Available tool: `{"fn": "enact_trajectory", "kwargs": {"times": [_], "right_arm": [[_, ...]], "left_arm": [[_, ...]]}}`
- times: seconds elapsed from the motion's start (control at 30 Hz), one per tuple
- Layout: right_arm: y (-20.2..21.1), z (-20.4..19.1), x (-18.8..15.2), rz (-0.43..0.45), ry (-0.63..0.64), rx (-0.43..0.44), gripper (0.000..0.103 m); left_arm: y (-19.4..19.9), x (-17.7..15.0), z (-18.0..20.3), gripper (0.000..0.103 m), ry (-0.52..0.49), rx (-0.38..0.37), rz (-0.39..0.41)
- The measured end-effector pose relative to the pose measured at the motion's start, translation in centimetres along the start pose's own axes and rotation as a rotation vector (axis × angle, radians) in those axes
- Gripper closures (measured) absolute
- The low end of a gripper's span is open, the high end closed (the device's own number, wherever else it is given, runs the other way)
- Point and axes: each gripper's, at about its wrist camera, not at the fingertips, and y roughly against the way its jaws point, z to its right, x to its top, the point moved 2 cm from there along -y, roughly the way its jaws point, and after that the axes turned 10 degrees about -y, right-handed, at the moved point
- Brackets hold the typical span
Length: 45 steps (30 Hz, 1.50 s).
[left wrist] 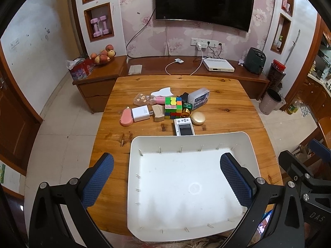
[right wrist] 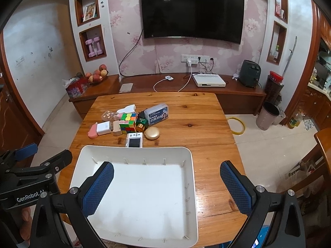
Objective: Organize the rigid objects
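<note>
A white empty tray [left wrist: 192,139] [right wrist: 136,149] sits at the near end of a wooden table [left wrist: 227,103] [right wrist: 196,113]. Beyond it lies a cluster of small objects: a Rubik's cube [left wrist: 173,107] [right wrist: 128,122], a white handheld device [left wrist: 184,126] [right wrist: 134,141], a gold compact [left wrist: 198,118] [right wrist: 152,134], a white charger [left wrist: 140,113] [right wrist: 104,128], a pink case [left wrist: 126,118] [right wrist: 92,132], a clear box [left wrist: 198,98] [right wrist: 157,113]. My left gripper [left wrist: 166,179] is open above the tray. My right gripper [right wrist: 166,186] is open above the tray's right rim. Both are empty.
A low wooden TV cabinet [left wrist: 186,66] [right wrist: 182,84] stands behind the table, with a white set-top box [left wrist: 218,64], cables and a fruit bowl [left wrist: 103,56]. A bin [right wrist: 266,115] and a yellow ring [right wrist: 236,125] are on the floor to the right. A wooden chair [right wrist: 322,144] is at far right.
</note>
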Motion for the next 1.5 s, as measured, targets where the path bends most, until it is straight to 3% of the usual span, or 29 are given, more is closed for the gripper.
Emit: {"fn": "enact_trajectory", "kwargs": {"times": [0.9,1.5], "right_arm": [[-0.4,0.1,0.2,0.013,0.009,-0.019,0.0],[-1.1,-1.4,2.1,0.017,0.037,-0.024,0.0]], "left_arm": [[-0.1,0.3,-1.5,0.001,0.032,0.0,0.006],[0.0,1.4,-2.3,0.001,0.026,0.009,0.012]]}}
